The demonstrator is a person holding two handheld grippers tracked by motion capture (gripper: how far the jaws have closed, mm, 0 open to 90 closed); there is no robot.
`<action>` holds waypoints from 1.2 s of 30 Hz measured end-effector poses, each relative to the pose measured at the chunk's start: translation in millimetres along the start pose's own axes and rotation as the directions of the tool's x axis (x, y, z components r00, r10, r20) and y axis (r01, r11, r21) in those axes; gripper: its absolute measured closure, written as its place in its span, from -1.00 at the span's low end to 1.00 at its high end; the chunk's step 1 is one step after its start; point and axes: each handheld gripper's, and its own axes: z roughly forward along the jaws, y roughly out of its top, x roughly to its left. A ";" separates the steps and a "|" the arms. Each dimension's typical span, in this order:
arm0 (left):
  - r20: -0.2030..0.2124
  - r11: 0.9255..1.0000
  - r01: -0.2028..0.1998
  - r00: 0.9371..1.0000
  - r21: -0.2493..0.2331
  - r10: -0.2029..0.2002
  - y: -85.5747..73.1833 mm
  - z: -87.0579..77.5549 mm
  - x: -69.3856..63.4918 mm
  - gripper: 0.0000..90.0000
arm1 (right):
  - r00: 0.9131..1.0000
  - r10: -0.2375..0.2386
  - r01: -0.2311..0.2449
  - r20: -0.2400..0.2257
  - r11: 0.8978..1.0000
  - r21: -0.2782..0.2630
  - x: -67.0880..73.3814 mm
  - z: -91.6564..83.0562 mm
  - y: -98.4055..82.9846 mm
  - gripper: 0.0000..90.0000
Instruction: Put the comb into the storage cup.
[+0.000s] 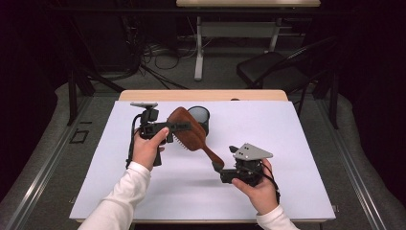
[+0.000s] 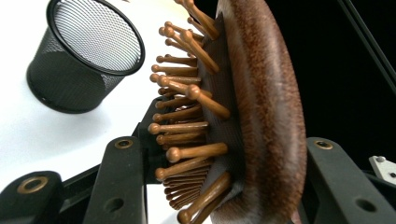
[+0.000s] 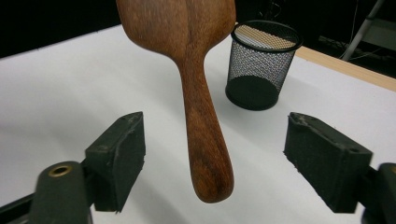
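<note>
- Black jaws of the left hand-held gripper (image 1: pixel 186 126) pinch the paddle head of the wooden hairbrush (image 1: pixel 189 130), bristle pegs against one jaw and smooth back against the other, at centre frame in the high view.
- Spread wide, the right hand-held gripper (image 3: pixel 214 156) flanks the brush's handle without touching it.
- Behind the brush, toward upper centre, a black mesh cup (image 1: pixel 198 118) stands upright on the white counter (image 1: pixel 287 143).

From my right gripper view the hairbrush (image 3: pixel 196 88) head runs off the top edge. Up high, it hides part of the mesh cup (image 1: pixel 200 118); my left gripper view clips the bristles' top.
</note>
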 end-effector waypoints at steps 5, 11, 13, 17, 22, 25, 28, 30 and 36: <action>-0.009 1.000 -0.004 1.000 -0.020 0.004 3.1 -3.6 1.1 0.17 | 0.999 0.035 -0.035 -0.012 0.999 -0.025 -3.2 -2.5 0.7 -0.64; -0.024 0.999 -0.008 1.000 -0.047 0.007 7.1 -7.8 2.2 0.17 | 0.998 0.059 -0.060 -0.037 0.998 -0.029 -8.5 -2.4 -0.8 -0.67; -0.030 0.998 -0.015 0.999 -0.055 0.013 8.4 -9.1 3.3 0.17 | 0.998 0.058 -0.059 -0.026 0.998 -0.031 -9.6 -2.6 -1.3 -0.68; -0.045 0.997 -0.016 0.999 -0.070 0.013 10.5 -11.3 5.5 0.17 | 0.998 0.062 -0.063 -0.015 0.997 -0.036 -11.3 -2.8 -1.9 -0.71; -0.054 0.996 -0.011 0.999 -0.084 0.007 12.3 -13.2 7.8 0.17 | 0.998 0.063 -0.063 -0.009 0.997 -0.039 -11.1 -2.4 -2.0 -0.92; -0.057 0.995 -0.012 0.998 -0.095 0.006 13.6 -14.7 9.1 0.16 | 0.998 0.065 -0.065 -0.011 0.997 -0.041 -11.0 -2.4 -2.0 -1.00; -0.057 0.995 -0.009 0.998 -0.104 0.003 15.3 -16.5 10.2 0.16 | 0.998 0.063 -0.063 -0.003 0.997 -0.036 -11.2 -2.2 -2.2 -1.00; -0.064 0.994 -0.010 0.998 -0.110 0.003 16.4 -17.6 10.5 0.16 | 0.998 0.064 -0.064 -0.006 0.997 -0.034 -11.2 -1.9 -2.4 -1.00; -0.069 0.992 -0.009 0.998 -0.126 0.000 19.5 -19.8 11.1 0.16 | 0.998 0.067 -0.067 -0.009 0.997 -0.025 -10.7 -0.7 -2.8 -1.00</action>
